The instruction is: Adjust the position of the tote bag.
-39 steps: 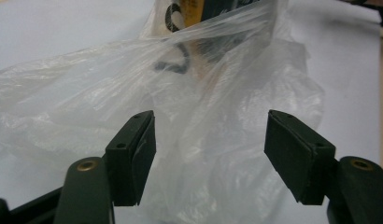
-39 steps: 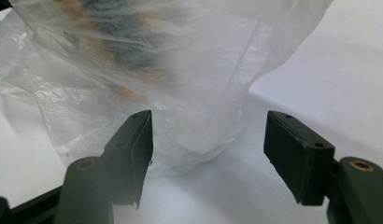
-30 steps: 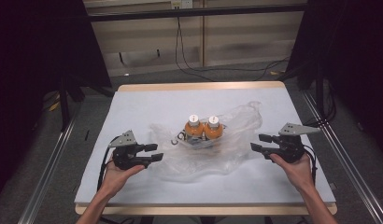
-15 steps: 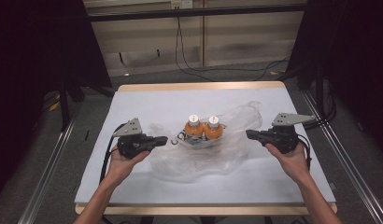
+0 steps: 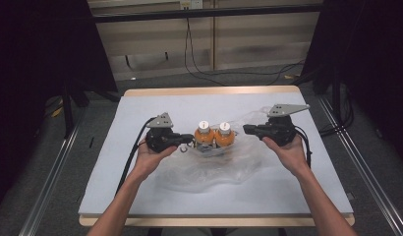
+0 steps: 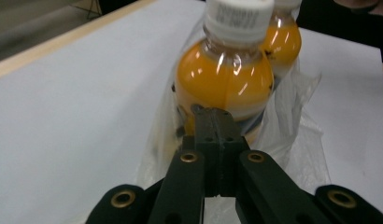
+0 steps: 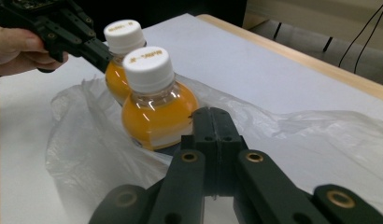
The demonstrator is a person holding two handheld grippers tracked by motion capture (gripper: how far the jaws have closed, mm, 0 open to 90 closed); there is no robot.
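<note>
Closest to the person, the 2 forearms enter from the bottom edge of the high view, cut off below the elbows. The left hand (image 5: 151,156) holds the left gripper (image 5: 186,141), and the right hand (image 5: 287,151) holds the right gripper (image 5: 247,129), each topped by a grey 3-cornered plate. In both gripper views the black fingers are pressed together with no gap between them, closed on nothing that can be made out; whether a fold of film is caught between the left gripper's tips is too hard to tell.

Between the grippers lie the 2 bottles (image 5: 213,136), upright and touching each other, standing on the white counter (image 5: 140,105) near its middle. They are small and rounded, of clear plastic, filled with orange liquid, and capped with white ribbed lids (image 7: 147,68) bearing print too small to read. In the left gripper view the nearer bottle (image 6: 224,84) hides most of the one behind it, and its cap is cut off by the top edge.

A clear plastic bag (image 5: 209,169) lies crumpled around and beneath the bottles, thin, glossy and wrinkled; the film rises beside them, yet whether they sit fully inside it cannot be told. The left gripper's tips are just beside the left bottle; the right gripper's tips stand near the right one, over the bag.

Farther off, the counter's pale wooden edge (image 5: 209,91) shows, then dark cables (image 5: 199,69) on the floor.
</note>
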